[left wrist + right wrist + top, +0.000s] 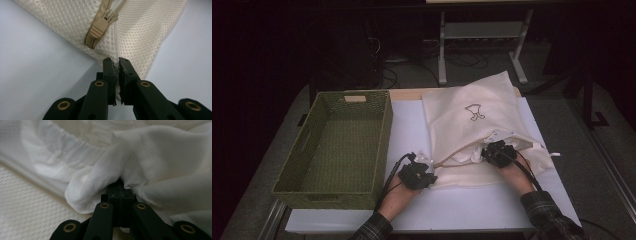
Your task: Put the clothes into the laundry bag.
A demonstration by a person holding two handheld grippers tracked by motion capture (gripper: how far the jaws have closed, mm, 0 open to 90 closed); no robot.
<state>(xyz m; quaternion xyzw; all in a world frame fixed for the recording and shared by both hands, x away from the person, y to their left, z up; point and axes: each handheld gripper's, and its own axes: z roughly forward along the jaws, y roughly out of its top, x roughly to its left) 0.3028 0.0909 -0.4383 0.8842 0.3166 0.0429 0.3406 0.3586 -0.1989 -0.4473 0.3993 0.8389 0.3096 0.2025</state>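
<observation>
Mesh laundry bag (472, 125) beside the basket (337, 145): left gripper (117, 62) pins its corner; right gripper (121, 187), jaws clenched on white cloth (160, 165), should draw slowly outward.

White rectangular table top (412, 135) with a bare wooden strip along its far edge. On it lie an empty green woven rectangular basket (337, 147) at left and a cream mesh zippered laundry bag (477, 125) at right, slightly apart.
</observation>
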